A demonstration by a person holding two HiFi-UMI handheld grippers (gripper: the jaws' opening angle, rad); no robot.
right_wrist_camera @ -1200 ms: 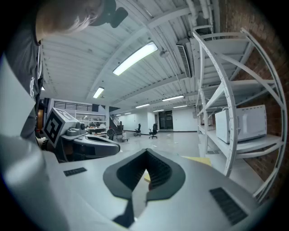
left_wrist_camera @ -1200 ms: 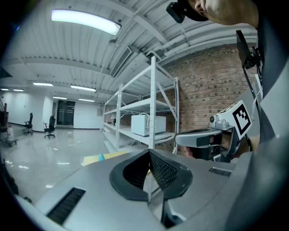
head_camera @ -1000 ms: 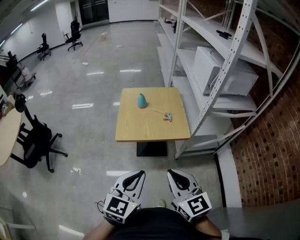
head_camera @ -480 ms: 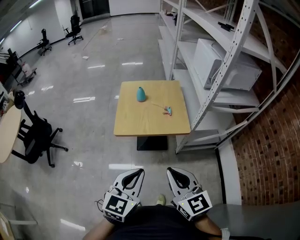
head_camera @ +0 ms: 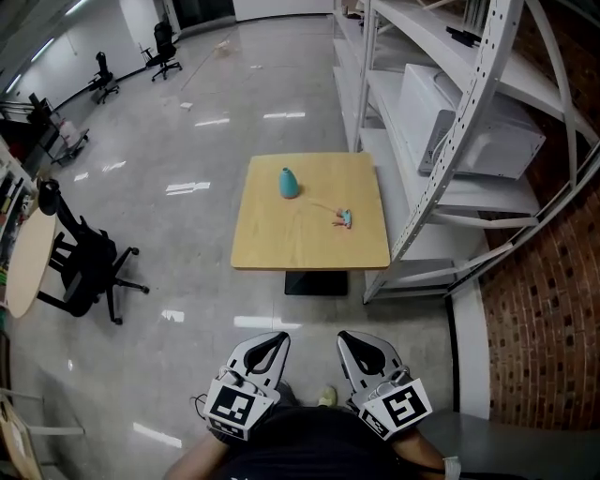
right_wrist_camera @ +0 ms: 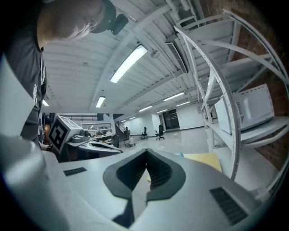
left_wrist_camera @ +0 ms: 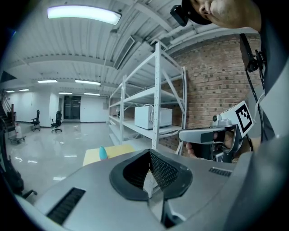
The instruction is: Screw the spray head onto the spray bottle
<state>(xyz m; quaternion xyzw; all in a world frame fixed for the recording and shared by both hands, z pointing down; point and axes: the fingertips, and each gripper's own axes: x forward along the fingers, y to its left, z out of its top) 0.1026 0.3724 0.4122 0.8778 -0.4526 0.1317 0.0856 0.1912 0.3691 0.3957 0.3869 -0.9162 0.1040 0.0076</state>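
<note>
Fingers clenched empty on left gripper, right gripper, spray head shows only in head view, near bottle

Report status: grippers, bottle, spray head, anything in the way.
Both shut, empty: left gripper, right gripper, well short of the table. On it, spray bottle upright, spray head lying apart to its right, not screwed on. Nothing stands between.

one square wooden bench carries one teal spray bottle and one spray head. two claws show below it: the left claw and the right claw. three black office chairs: the nearest chair and two distant chairs. one white microwave on one white shelving rack.
</note>
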